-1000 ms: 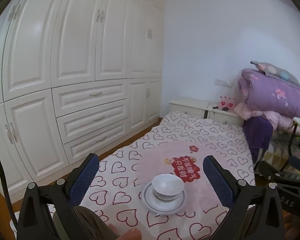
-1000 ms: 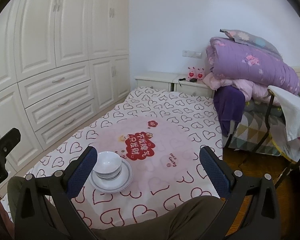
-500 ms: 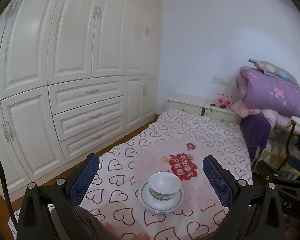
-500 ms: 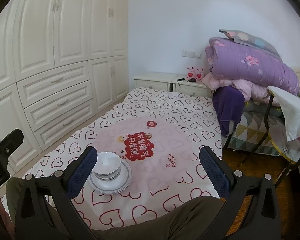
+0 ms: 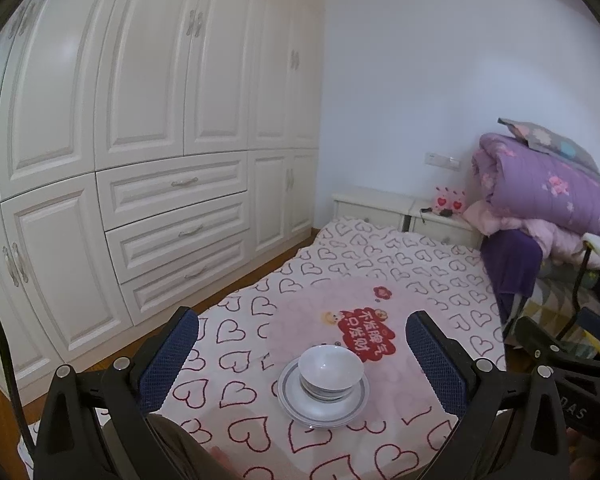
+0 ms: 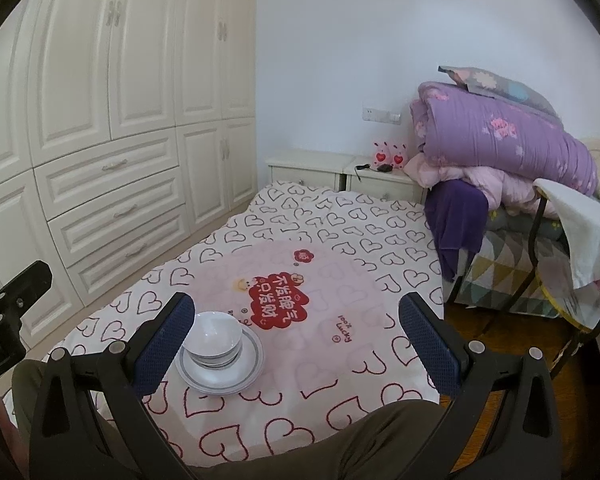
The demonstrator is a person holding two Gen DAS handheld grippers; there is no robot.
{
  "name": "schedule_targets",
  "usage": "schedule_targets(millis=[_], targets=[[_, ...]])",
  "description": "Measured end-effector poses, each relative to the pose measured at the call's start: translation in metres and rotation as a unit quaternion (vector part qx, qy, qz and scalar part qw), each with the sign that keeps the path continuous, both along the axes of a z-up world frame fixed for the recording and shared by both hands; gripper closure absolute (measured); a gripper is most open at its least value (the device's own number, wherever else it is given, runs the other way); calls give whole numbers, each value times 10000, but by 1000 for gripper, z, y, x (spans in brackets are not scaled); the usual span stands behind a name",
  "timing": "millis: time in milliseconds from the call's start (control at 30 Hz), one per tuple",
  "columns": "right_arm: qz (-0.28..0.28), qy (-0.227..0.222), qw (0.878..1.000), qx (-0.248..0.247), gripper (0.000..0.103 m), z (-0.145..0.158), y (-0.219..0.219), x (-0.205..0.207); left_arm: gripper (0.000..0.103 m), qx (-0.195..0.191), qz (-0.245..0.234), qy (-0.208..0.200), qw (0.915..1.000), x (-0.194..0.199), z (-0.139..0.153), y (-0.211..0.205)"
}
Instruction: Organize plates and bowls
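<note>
Bowls (image 5: 331, 372), white and nested on a stack of grey-rimmed plates (image 5: 323, 400), rest on a heart-patterned cloth (image 5: 380, 264) with a pink printed panel; how many bowls or plates are stacked cannot be made out. Left gripper (image 5: 302, 356) and right gripper (image 6: 296, 338) both hover above the cloth with fingers spread wide and empty, and in the right wrist view the left finger's blue pad (image 6: 162, 344) covers the bowls' edge. Lower frame edges cut off a person's legs in dark trousers (image 6: 340, 440), and what lies under the cloth is hidden.
</note>
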State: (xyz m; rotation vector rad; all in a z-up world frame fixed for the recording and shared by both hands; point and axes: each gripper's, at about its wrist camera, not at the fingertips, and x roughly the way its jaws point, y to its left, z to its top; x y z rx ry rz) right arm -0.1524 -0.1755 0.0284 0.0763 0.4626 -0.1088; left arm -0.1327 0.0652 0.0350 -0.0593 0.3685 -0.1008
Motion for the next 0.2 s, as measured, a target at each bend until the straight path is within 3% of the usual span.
schedule_targets(millis=[200], targets=[[8, -60, 10000, -8, 0, 3, 2, 0, 1, -1, -39, -121, 9999, -5, -2, -2]])
